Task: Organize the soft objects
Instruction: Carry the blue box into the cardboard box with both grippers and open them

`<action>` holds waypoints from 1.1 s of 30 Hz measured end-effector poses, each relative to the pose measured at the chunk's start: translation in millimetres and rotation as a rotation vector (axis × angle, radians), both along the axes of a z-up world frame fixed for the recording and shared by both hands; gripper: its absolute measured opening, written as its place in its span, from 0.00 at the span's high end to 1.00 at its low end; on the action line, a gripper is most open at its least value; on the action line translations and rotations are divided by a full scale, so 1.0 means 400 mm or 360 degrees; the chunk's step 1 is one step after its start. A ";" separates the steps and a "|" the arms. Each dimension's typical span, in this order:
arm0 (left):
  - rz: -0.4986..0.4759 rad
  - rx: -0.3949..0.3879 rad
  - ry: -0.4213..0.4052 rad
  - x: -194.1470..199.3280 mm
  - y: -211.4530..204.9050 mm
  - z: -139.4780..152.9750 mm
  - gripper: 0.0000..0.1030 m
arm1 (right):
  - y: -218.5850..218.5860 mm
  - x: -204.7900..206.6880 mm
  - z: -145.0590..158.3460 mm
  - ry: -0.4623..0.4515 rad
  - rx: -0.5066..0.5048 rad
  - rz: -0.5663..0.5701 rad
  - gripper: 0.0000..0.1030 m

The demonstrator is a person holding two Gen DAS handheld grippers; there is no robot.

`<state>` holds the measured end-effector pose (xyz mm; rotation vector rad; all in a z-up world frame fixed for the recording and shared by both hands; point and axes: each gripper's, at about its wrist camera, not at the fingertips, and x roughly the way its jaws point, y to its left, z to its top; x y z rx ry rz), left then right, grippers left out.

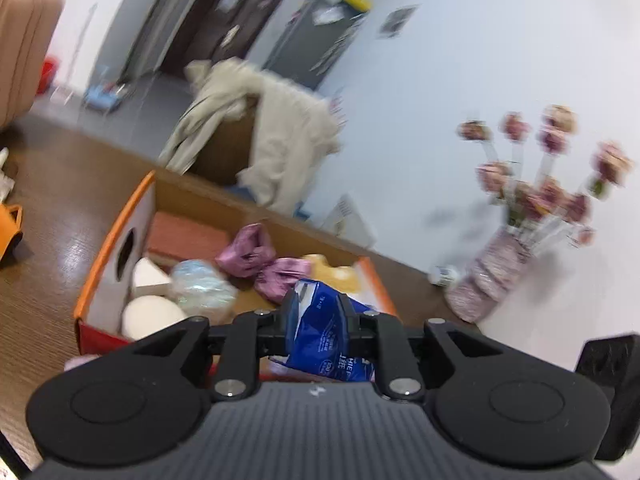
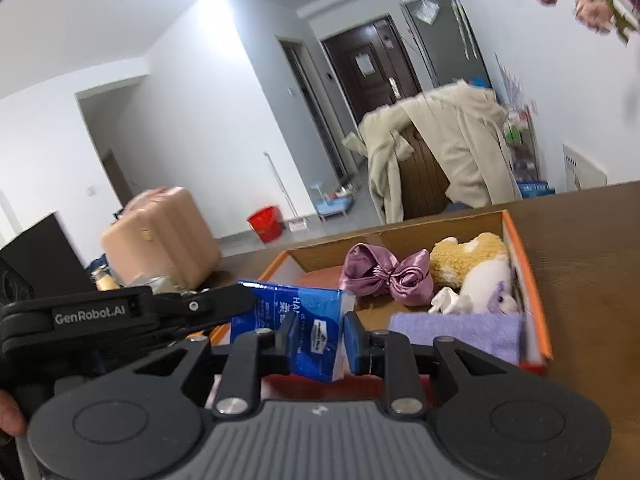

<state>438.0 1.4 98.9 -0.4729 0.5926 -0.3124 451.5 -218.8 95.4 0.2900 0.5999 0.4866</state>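
Observation:
A blue tissue pack is held between both grippers above the near end of an orange-edged cardboard box. My left gripper is shut on one end of the pack. My right gripper is shut on the pack's other end. The left gripper's body shows at the left of the right wrist view. In the box lie a pink satin bow, a yellow and white plush toy, a lilac cloth, white round pads and a clear wrapped bundle.
The box sits on a brown wooden table. A vase of pink flowers stands by the wall to the right. A chair draped with a beige coat stands beyond the table. A pink suitcase and a red bucket stand on the floor.

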 end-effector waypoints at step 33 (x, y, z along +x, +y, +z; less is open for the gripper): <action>0.0173 0.0588 -0.0170 -0.233 0.105 -0.023 0.17 | -0.043 -0.164 0.021 -0.0136 -0.0206 -0.0112 0.39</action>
